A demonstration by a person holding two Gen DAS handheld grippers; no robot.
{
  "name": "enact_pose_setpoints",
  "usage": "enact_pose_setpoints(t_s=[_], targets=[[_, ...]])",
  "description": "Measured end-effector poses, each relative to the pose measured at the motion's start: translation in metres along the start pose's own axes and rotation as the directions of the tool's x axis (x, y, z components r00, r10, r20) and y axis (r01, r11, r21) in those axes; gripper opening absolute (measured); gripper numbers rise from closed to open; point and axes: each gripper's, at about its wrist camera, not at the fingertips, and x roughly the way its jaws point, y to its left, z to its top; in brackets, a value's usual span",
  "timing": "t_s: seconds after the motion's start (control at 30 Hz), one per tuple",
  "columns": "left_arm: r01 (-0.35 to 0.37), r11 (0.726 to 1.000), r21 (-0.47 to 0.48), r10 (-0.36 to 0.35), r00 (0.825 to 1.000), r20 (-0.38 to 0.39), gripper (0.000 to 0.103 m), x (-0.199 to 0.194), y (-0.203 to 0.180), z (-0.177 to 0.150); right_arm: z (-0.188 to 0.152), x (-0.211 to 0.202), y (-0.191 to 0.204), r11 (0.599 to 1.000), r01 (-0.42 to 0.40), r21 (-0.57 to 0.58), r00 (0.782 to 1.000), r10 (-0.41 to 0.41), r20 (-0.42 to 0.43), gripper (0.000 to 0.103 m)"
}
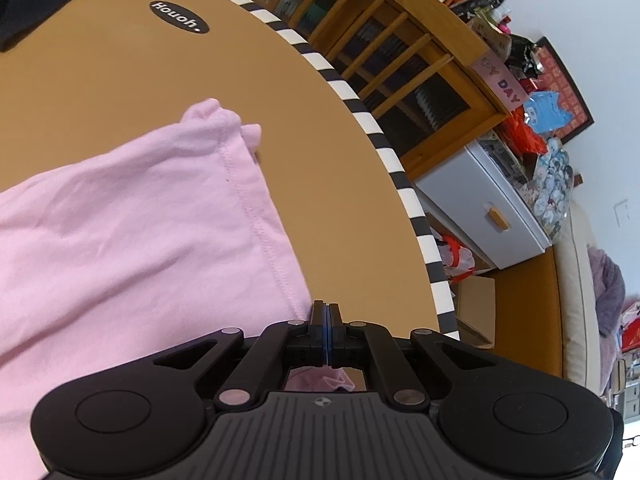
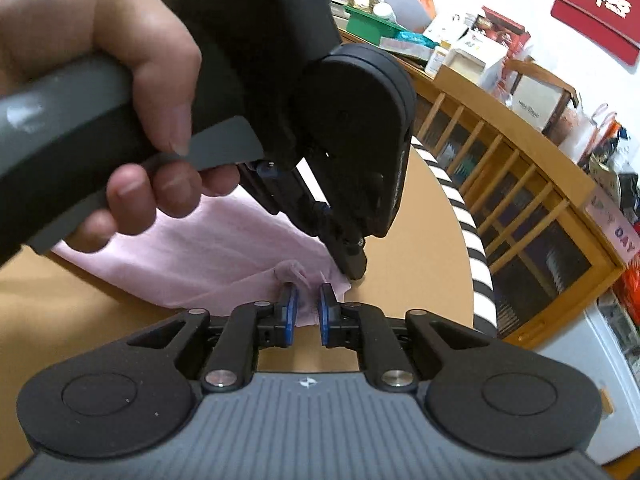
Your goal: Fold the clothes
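Pink garment (image 1: pixel 132 216) pinched by left hand-held gripper (image 1: pixel 327 310); right hand-held gripper (image 2: pixel 307 300) narrowly parted; "Houoh." label (image 1: pixel 179 17)

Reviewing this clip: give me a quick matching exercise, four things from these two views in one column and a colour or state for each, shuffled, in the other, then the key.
Things
1. left gripper
2. right gripper
3. garment
4. table edge band

States or colours
A. black and white stripes
B. jaws parted, cloth between them
C. pale pink, lying on the brown tabletop
D. jaws pressed together at the cloth's corner

Pairs: 1-D, 2-B, 3-C, 4-A
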Motion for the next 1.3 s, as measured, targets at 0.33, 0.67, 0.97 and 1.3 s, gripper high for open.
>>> enact_pose_setpoints(t_s=[0.33, 0.67, 0.97, 1.3], targets=[[0.027, 0.997, -0.065, -0.026, 1.0, 0.012, 0.004, -0.001, 0.005, -0.027, -0.01, -0.01, 0.014, 0.98, 0.013, -0.198, 0.999, -0.004, 0.047, 0.015], [0.025, 0.997, -0.072, -0.024, 1.0, 0.015, 0.004, -0.008, 0.01, -0.06, -0.017, -0.021, 0.036, 0.964, -0.027, -0.266, 0.999, 0.038, 0.035, 0.013], [0.025, 0.996, -0.086, -0.024, 1.0, 0.014, 0.004, 0.019, -0.026, -0.003, -0.003, -0.008, 0.011, 0.98, -0.001, -0.2, 1.0, 0.005, 0.018, 0.014], [0.046, 0.993, -0.111, -0.045, 0.999, 0.009, 0.004, 0.033, -0.034, -0.004, -0.015, -0.007, 0.043, 0.886, 0.11, -0.45, 0.991, -0.066, 0.112, 0.016]])
